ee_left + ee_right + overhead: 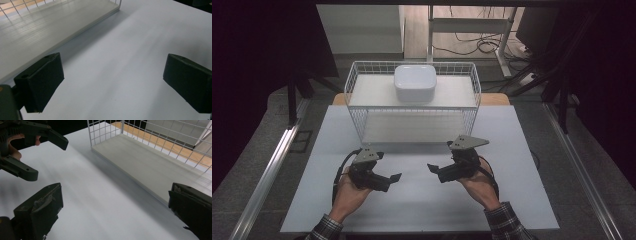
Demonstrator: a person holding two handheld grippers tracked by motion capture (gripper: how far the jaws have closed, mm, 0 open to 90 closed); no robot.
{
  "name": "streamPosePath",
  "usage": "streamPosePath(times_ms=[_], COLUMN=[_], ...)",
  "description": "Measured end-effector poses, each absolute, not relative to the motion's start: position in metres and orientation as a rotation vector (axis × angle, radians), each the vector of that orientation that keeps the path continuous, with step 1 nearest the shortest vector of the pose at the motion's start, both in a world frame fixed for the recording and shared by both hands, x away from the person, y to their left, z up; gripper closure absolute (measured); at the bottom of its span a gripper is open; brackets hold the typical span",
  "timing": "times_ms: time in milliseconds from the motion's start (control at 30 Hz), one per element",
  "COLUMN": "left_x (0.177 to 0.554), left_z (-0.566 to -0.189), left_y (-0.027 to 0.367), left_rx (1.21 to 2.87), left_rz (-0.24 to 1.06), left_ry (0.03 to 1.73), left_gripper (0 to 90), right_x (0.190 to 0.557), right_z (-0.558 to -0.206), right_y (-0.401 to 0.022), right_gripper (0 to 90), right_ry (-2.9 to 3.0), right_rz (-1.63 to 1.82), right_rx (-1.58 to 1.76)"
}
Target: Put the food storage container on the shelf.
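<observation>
A white wire rack (354, 95) stands at the middle back of the white table (512, 165). On its upper shelf rests a white square lidded box (415, 82). The lower shelf board (412, 127) is bare. My left gripper (391, 181) hovers low over the table in front of the rack, pointing right, open and holding nothing. My right gripper (435, 171) faces it, pointing left, also open and holding nothing. In the left gripper view the jaws of the left gripper (112, 82) stand wide apart over bare table. The right gripper (115, 212) frames the table and the left gripper (48, 160).
The rack's lower board (37, 30) lies to the front left of my left jaws, and its wire side (105, 130) rises ahead of my right jaws. Metal rails (272, 165) run along both table sides. Cables (482, 45) and a desk frame lie on the floor behind.
</observation>
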State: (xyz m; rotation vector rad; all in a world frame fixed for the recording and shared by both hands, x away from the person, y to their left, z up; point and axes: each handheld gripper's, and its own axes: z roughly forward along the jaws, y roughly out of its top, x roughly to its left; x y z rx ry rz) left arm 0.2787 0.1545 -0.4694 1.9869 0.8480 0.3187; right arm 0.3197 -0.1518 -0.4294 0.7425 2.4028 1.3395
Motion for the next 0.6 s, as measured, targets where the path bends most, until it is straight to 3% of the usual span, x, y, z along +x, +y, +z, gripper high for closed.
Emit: streamPosePath(times_ms=[600], left_x=[0.249], left_z=[-0.483], left_y=[0.173], left_rx=[1.958], left_rz=[0.341], left_ry=[0.9], left_gripper=[3.4], right_x=[0.298], right_z=[-0.44], right_y=[-0.184], right_gripper=[0.0], right_ry=[2.361], right_rz=[1.309], right_rx=[0.802])
